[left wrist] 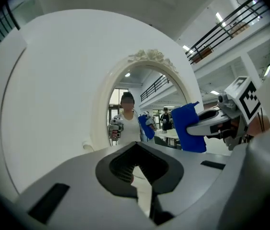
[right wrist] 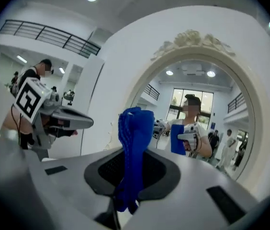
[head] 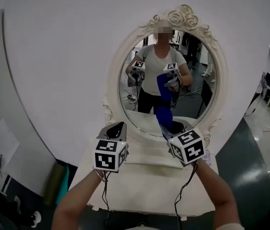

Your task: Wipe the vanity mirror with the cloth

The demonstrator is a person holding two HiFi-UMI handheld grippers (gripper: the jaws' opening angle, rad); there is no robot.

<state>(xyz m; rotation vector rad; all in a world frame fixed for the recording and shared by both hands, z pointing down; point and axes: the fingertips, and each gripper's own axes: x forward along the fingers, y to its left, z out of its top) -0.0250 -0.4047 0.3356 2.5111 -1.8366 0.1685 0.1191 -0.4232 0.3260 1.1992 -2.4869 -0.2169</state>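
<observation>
My right claw (right wrist: 128, 195) is clamped on the blue cloth (right wrist: 135, 143), which stands up out of the jaws in a bunched fold. My left claw (left wrist: 140, 176) has its jaws together with nothing between them.

I hold both claws up in front of the vanity mirror (head: 197, 99). The right one is before the lower middle of its glass, and the cloth reaches up over the bottom rim; I cannot tell whether it touches the glass. The left one is level with it, before the lower left of the frame.

The mirror is oval, with carved roses on top of its white frame. It stands at the back of a white bench (head: 144, 186), and a white rounded panel (head: 53, 56) rises behind it. The glass reflects me, both claws and the cloth.
</observation>
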